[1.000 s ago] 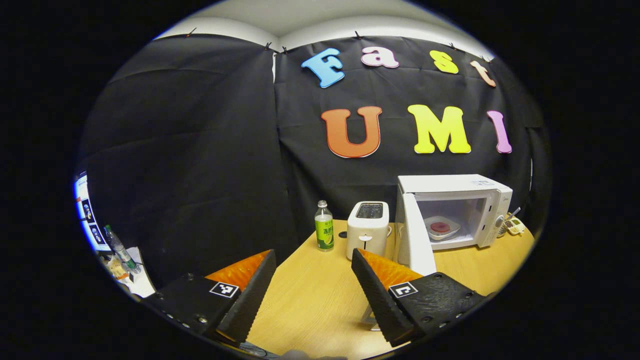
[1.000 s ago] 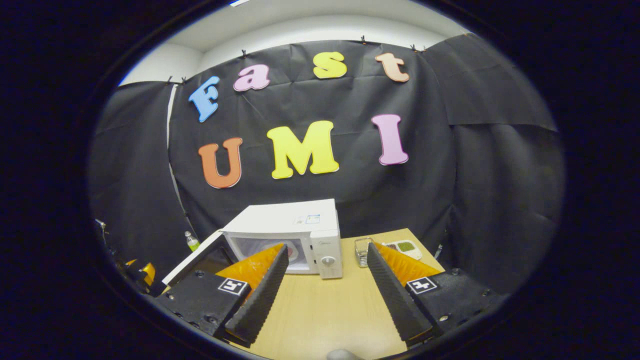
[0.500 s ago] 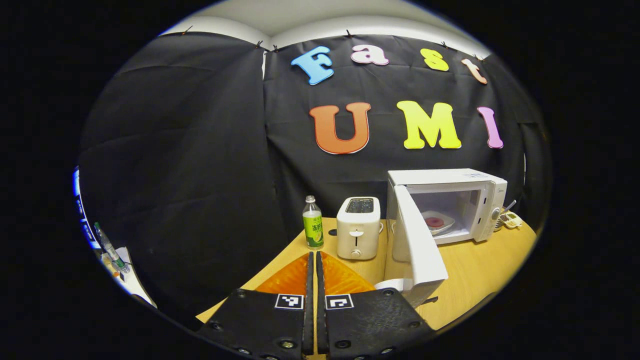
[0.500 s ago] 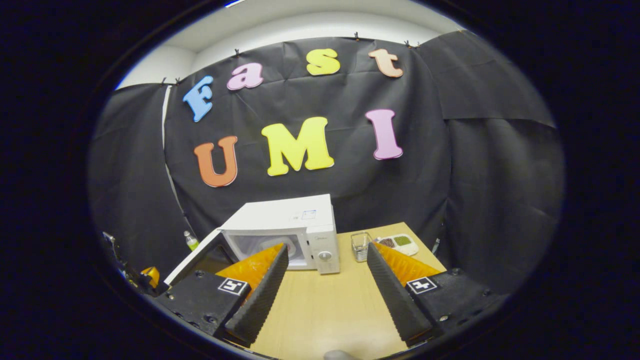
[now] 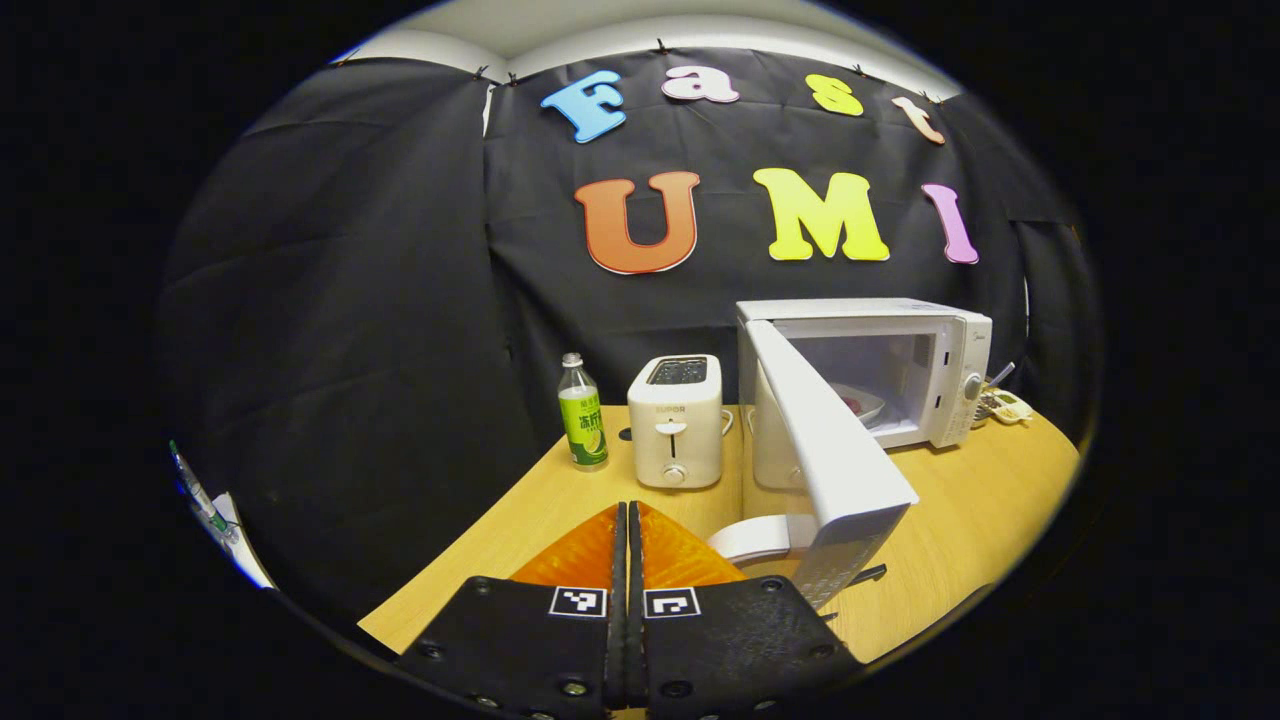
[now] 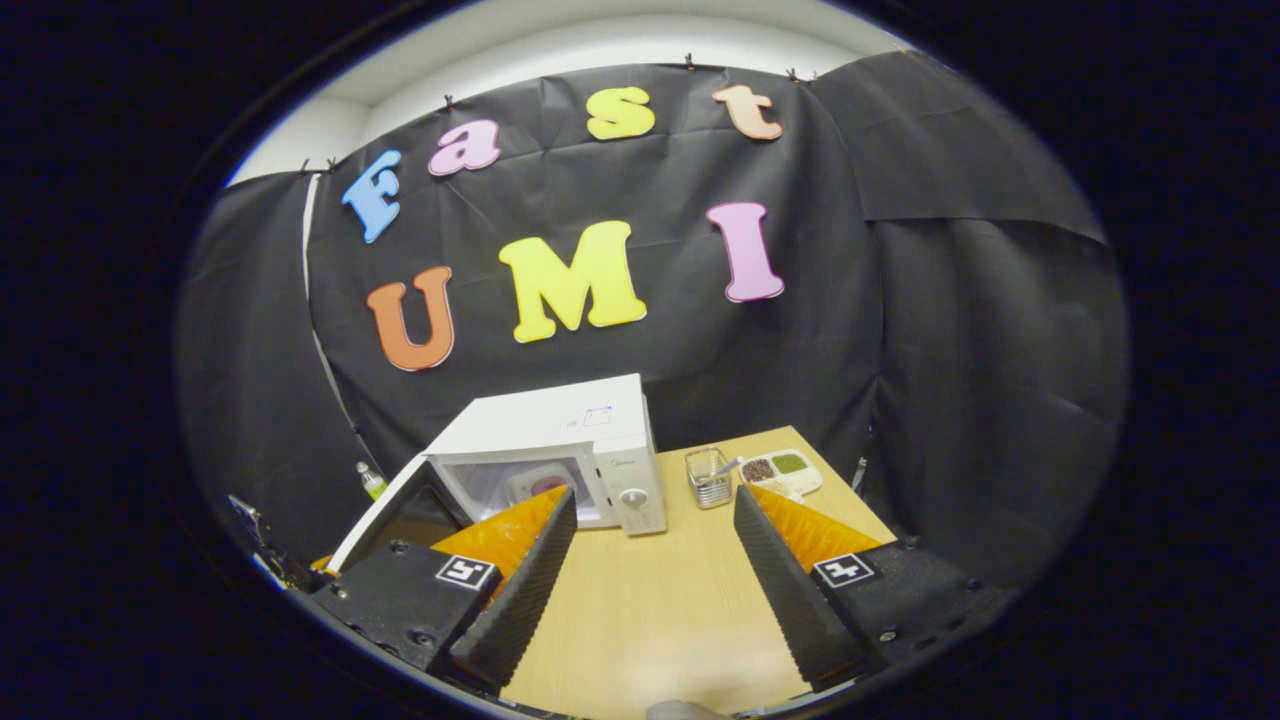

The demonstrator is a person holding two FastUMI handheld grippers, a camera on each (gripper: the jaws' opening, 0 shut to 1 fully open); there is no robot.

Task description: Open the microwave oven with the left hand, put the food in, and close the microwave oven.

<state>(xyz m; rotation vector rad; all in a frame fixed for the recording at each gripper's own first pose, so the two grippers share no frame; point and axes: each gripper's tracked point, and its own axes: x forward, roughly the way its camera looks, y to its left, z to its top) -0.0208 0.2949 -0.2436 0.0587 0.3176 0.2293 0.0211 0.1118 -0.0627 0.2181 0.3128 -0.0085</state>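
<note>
left tool [image 5: 627, 520] closed – microwave door [image 5: 830, 450] ajar just right, food [image 5: 853, 404] inside

toaster [image 5: 676, 420] | front panel | brand "SUPOR"

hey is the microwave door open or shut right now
Open. The door swings out from the microwave toward the left gripper, leaving the cavity and the plate of food inside exposed.

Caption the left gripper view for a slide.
Shut left gripper faces the half-open microwave door, beside toaster and bottle.
</note>
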